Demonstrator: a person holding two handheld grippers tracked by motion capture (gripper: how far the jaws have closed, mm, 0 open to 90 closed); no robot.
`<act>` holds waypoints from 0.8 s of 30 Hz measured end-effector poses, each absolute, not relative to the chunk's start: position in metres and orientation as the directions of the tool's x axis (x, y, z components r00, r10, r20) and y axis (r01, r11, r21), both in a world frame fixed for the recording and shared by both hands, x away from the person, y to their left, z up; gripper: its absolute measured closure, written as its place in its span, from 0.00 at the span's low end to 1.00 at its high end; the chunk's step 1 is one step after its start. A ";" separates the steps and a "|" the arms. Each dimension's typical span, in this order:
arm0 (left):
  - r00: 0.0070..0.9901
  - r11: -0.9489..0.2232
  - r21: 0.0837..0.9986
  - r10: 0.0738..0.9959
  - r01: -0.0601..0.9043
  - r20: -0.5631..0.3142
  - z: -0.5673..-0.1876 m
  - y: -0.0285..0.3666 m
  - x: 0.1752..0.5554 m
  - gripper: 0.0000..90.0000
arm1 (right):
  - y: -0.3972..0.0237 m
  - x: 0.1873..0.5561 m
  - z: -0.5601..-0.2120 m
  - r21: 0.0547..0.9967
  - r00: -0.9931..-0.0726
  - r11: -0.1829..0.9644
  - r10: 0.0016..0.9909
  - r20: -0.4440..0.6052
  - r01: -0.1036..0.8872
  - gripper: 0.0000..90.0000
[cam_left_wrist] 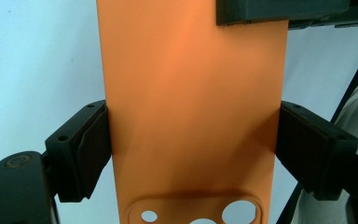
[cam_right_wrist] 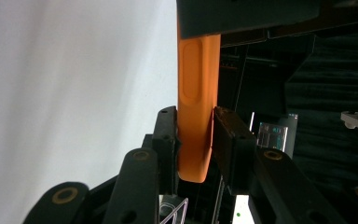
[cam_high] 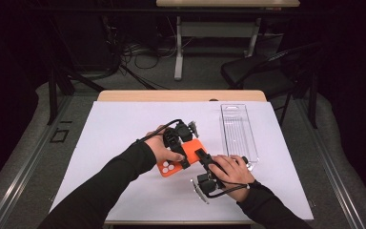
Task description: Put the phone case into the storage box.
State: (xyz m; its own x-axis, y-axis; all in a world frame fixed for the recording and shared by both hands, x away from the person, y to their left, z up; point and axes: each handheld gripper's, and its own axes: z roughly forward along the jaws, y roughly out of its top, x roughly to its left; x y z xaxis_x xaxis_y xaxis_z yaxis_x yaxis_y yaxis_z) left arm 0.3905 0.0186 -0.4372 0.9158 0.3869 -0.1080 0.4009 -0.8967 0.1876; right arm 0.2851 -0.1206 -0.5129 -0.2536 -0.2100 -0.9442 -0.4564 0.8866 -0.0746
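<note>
An orange phone case (cam_high: 170,168) with round camera holes is held above the white sheet, near the table's front middle. My left gripper (cam_high: 184,150) reaches in from the upper left. In the left gripper view its pads (cam_left_wrist: 91,149) press on the case's (cam_left_wrist: 191,93) two long edges. My right gripper (cam_high: 203,155) comes from the lower right. In the right gripper view its jaws stand against both faces of the case (cam_right_wrist: 195,116) at one end, pads (cam_right_wrist: 226,140) touching. Each gripper's black jaw shows at the far end of the other's view.
A clear plastic tray (cam_high: 237,129) lies on the white sheet (cam_high: 124,124) to the right of the hands. The sheet covers most of the wooden table. Beyond the far edge stand a dark chair (cam_high: 262,71) and a desk frame with cables.
</note>
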 end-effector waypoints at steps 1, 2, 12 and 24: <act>0.916 -0.897 0.187 0.387 0.401 -0.109 -0.437 0.019 0.391 0.18 | -0.121 0.285 -0.513 -0.074 -0.255 0.888 -0.209 -0.944 -0.454 0.80; 0.915 -0.896 0.188 0.387 0.402 -0.109 -0.437 0.019 0.391 0.18 | -0.121 0.285 -0.513 -0.077 -0.253 0.888 -0.211 -0.944 -0.454 0.80; 0.915 -0.897 0.185 0.388 0.402 -0.111 -0.438 0.019 0.391 0.18 | -0.120 0.284 -0.515 -0.075 -0.246 0.885 -0.208 -0.947 -0.459 0.82; 0.912 -0.894 0.184 0.392 0.408 -0.118 -0.440 0.019 0.392 0.18 | -0.121 0.284 -0.518 -0.068 -0.234 0.886 -0.194 -0.953 -0.459 0.83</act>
